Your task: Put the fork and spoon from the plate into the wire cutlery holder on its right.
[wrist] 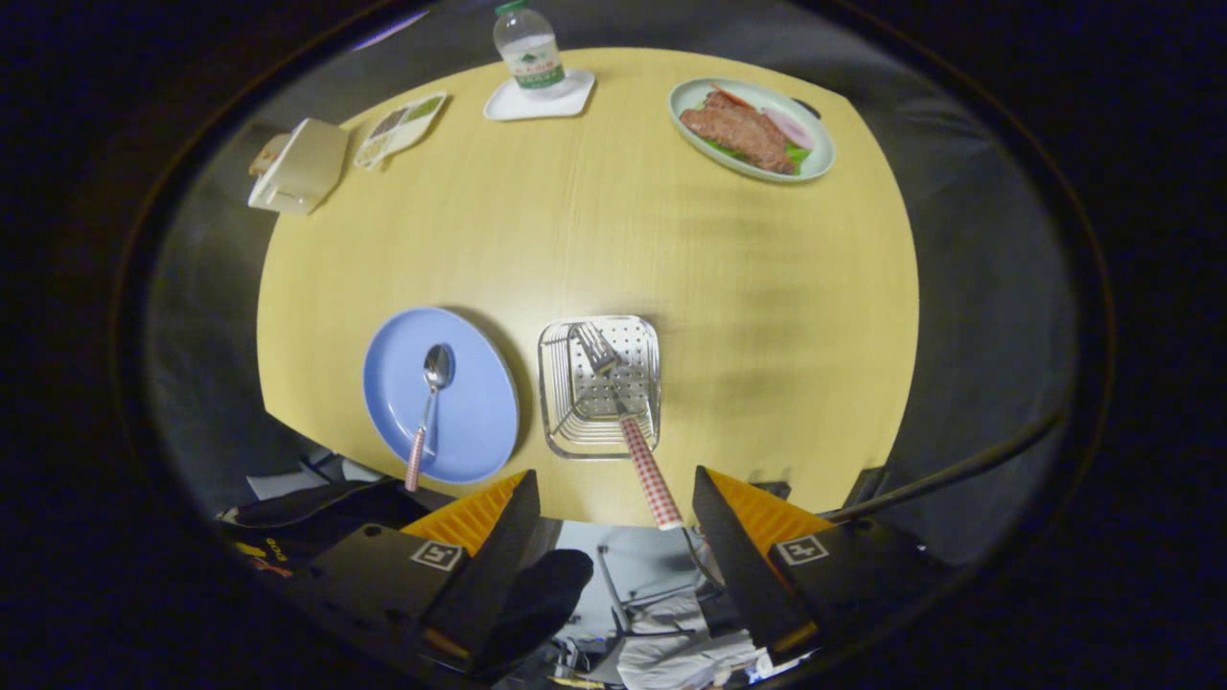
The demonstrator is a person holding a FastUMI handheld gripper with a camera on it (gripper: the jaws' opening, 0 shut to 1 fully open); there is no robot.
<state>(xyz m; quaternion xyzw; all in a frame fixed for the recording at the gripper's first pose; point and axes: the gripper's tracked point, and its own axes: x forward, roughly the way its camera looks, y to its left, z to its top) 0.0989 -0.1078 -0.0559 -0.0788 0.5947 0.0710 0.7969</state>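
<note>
Two fingers of my gripper [613, 498] stand spread wide apart, grasping nothing, raised above the near edge of the bench [729, 268]. Between them, closer to my right finger, the checked handle end of the fork [628, 422] pokes out over the bench edge; neither finger touches it. The fork leans tilted in the wire cutlery holder [600, 386], its tines up against the holder's far rim. The holder sits just ahead of my fingers. Just beside the holder on its left lies the blue plate [470, 422], with the spoon [428, 407] lying on it, bowl pointing away from me and its checked handle reaching over the plate's near rim. Well beyond, across the bare bench, a pale green plate of food [815, 158] sits at the far right. At the far middle a water bottle [528, 48] stands on a white square dish [537, 101]. Left of that lies a flat packet [401, 127], and a cream box [299, 165] sits at the bench's far left edge.
</note>
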